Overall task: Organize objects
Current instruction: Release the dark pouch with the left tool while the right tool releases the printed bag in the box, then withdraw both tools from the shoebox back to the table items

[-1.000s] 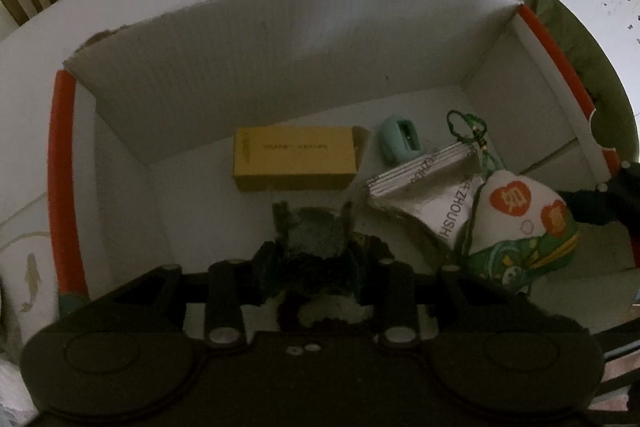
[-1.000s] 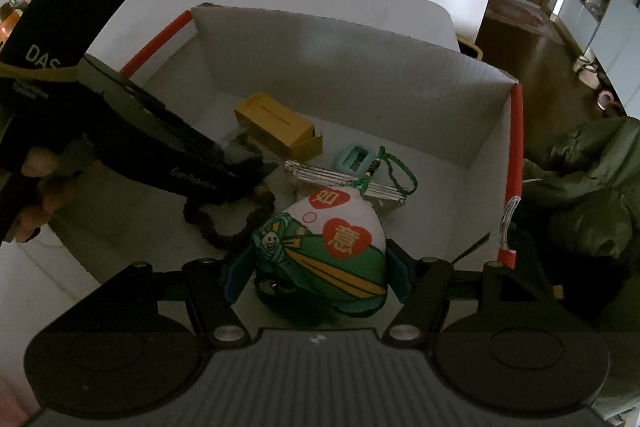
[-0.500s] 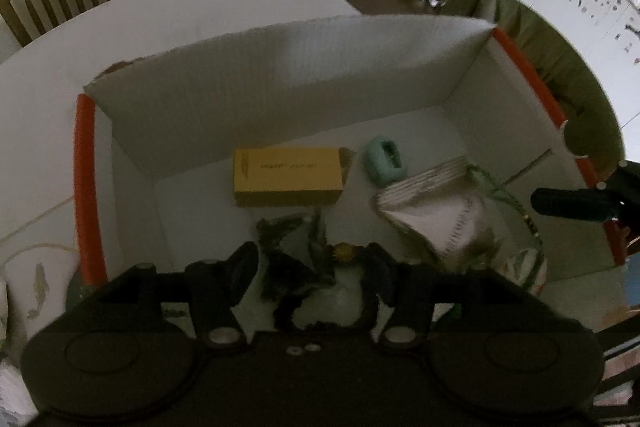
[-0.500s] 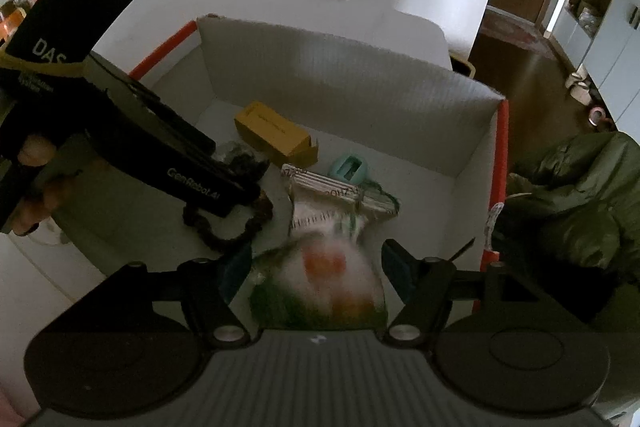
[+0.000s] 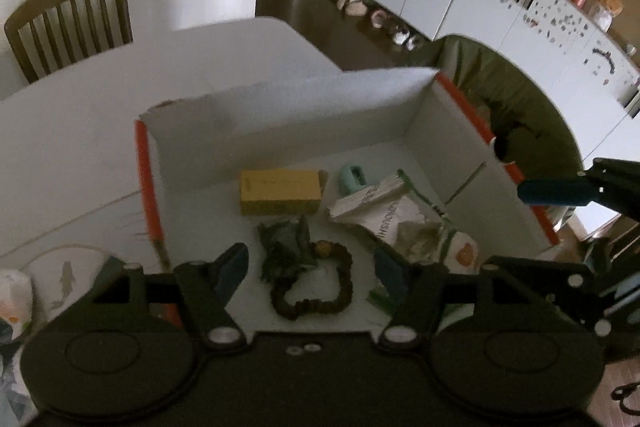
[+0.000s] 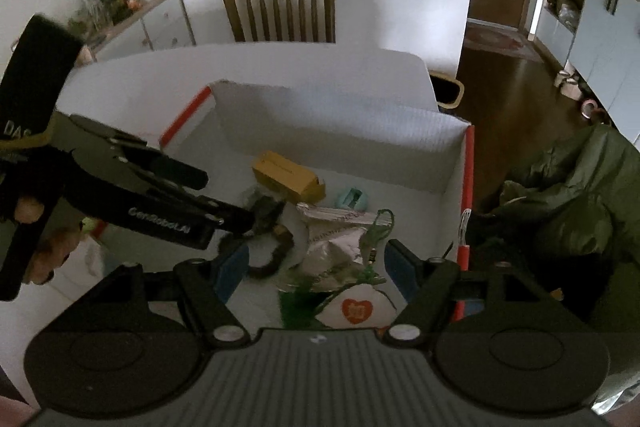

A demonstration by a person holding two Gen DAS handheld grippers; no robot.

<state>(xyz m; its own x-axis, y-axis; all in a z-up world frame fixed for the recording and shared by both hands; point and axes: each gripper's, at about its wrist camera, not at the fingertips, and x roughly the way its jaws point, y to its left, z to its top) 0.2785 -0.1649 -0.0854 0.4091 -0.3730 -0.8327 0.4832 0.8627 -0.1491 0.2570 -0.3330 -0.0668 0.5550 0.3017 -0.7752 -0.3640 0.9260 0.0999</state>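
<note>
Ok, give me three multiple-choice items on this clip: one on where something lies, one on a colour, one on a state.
1. Where does the bead bracelet lie?
A. on the chair
B. on the floor of the white box
C. outside the box on the table

2. What colour is the small carton in the box?
A. yellow
B. red
C. black

3. What do the left tongs hold?
A. the bracelet
B. the carton
C. nothing

Answers: 1 B, it lies on the box floor below the carton; 2 A, its faces are yellow; 3 C, the jaws are opening, pads clear of the bracelet.
</note>
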